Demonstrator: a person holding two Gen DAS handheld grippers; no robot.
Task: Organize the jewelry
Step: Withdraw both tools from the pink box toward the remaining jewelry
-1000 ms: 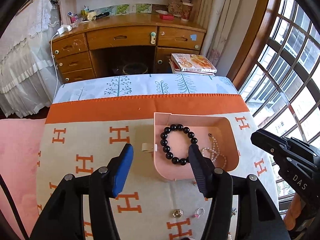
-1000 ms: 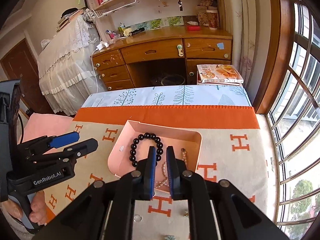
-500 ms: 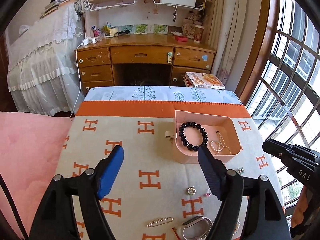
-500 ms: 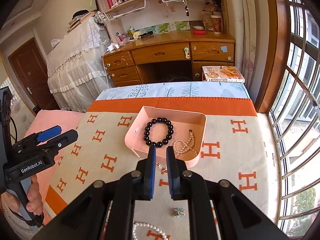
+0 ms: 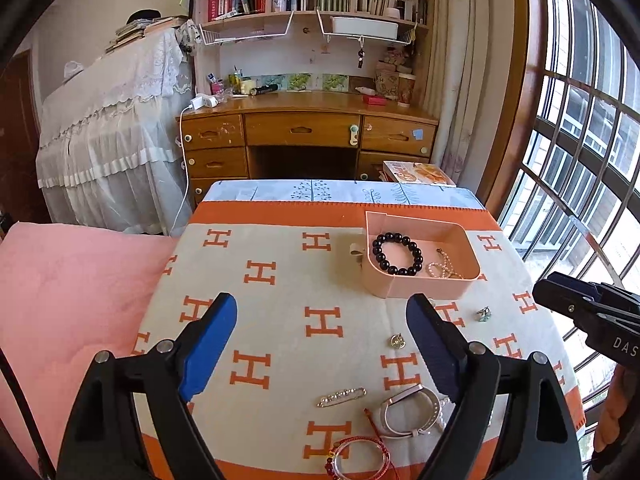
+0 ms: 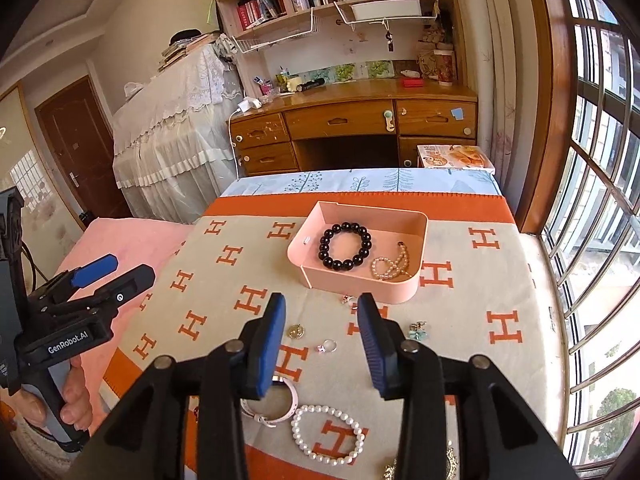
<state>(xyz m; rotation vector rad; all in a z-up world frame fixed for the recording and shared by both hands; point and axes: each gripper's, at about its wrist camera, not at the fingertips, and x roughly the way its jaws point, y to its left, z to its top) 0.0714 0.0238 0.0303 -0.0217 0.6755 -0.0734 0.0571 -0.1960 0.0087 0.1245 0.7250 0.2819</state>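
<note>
A pink tray point(image 5: 420, 288) point(image 6: 362, 286) holds a black bead bracelet point(image 5: 397, 253) point(image 6: 345, 246) and a small pearl strand point(image 5: 444, 270) point(image 6: 390, 266). Loose jewelry lies on the H-pattern blanket in front of it: a gold pendant point(image 5: 397, 341) point(image 6: 296, 331), a ring point(image 6: 329, 346), a teal earring point(image 5: 483, 314) point(image 6: 418, 330), a brooch bar point(image 5: 341, 397), a watch point(image 5: 408, 410) point(image 6: 276, 402), a red string bracelet point(image 5: 356, 458) and a pearl bracelet point(image 6: 329, 434). My left gripper point(image 5: 322, 348) is open and empty above the blanket. My right gripper point(image 6: 322, 344) is open and empty over the ring.
The blanket point(image 5: 280, 280) covers a low table with a pink cushion point(image 5: 72, 288) on its left. A wooden desk point(image 5: 308, 136) and a draped piece of furniture point(image 5: 112, 132) stand beyond. Barred windows point(image 5: 580, 160) run along the right.
Both grippers have pulled back and up from the tray, bringing more loose jewelry into view. My right gripper has gone from shut to open. My left stayed open.
</note>
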